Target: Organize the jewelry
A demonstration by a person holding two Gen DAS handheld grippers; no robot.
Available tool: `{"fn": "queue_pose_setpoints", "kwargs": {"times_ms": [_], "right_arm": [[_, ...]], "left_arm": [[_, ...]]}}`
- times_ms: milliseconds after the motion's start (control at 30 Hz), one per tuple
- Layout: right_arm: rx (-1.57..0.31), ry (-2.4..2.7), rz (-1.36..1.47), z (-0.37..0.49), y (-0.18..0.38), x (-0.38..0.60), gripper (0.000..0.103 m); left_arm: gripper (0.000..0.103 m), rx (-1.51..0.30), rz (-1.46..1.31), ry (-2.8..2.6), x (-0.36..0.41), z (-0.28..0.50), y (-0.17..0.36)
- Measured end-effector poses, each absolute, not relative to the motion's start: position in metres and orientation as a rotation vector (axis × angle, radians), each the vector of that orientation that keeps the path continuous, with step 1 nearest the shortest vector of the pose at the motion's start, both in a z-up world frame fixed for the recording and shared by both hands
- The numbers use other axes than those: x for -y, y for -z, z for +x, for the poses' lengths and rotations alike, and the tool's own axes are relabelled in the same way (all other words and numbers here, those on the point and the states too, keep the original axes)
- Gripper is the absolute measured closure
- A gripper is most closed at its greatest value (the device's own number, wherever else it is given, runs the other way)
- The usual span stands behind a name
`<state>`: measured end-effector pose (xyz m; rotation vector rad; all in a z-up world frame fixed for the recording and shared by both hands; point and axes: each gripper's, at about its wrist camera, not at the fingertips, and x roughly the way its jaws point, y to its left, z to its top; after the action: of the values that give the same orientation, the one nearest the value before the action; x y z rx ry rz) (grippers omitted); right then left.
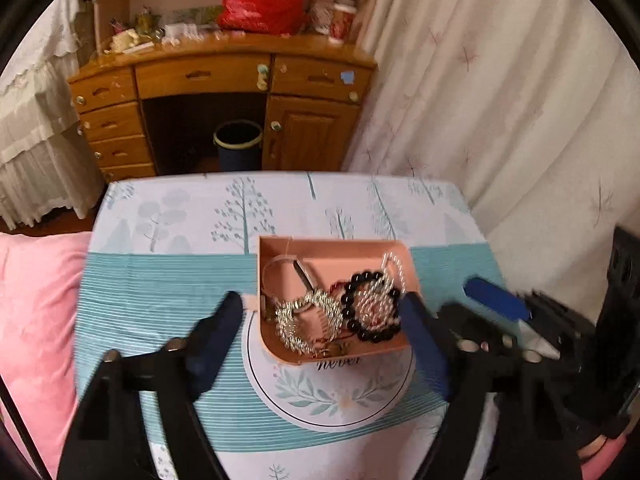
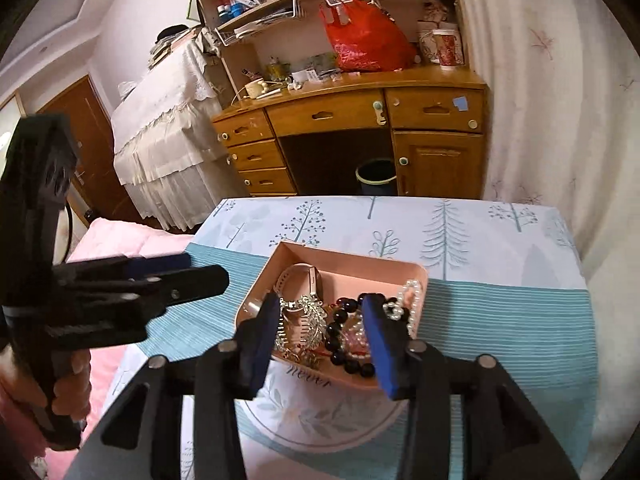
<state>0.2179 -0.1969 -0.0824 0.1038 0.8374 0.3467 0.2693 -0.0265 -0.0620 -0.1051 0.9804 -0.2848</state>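
Left wrist view. The left gripper [image 1: 320, 312] stands with its blue-padded fingers spread wide, one on each side of the near end of the pink tray [image 1: 412, 270], grasping nothing. The tray rests on the table [image 1: 160, 280], which is covered in a tree-printed cloth with teal stripes. Inside the tray lie a black bead bracelet [image 1: 352, 312] circling a coil of pearl beads [image 1: 376, 300], a silver leaf-shaped brooch [image 1: 308, 320] beside it on the left, and a pale watch strap [image 1: 280, 264] toward the far end. The right gripper [image 1: 496, 300] enters blurred from the right edge, near the tray; from here I cannot tell how its fingers stand.

Right wrist view. The right gripper [image 2: 324, 344] is released, fingers apart over the near half of the tray [image 2: 348, 262], the black beads [image 2: 340, 320] showing between them; whether a finger touches any piece cannot be determined. The left gripper [image 2: 184, 270] is seen side-on at the left, just beside the tray's left wall, with a hand [image 2: 70, 392] on its grip. Beyond the table stand a wooden desk [image 2: 340, 116], a red bag [image 2: 364, 44] upon it, and a dark bin [image 2: 376, 178] beneath.
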Motion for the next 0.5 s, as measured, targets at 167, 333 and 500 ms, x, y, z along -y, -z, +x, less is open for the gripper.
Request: {"fn": "queue_pose_setpoints", "kwargs": {"times_ms": [167,333,500], "right_arm": [[-0.883,-0.296,0.110,0.185,0.069,0.212,0.020],[-1.008,-0.156,0.178,0.126,0.072,0.219,0.013],[-1.120,-0.008,0.265,0.055,0.081,0.211,0.010]], "left_arm": [[0.008,-1.037,-0.038,0.185,0.022,0.248,0.043],[0.008,-1.120,-0.045,0.235,0.013,0.206,0.046],[0.008,-1.080,-0.019,0.167,-0.008,0.139,0.041]]}}
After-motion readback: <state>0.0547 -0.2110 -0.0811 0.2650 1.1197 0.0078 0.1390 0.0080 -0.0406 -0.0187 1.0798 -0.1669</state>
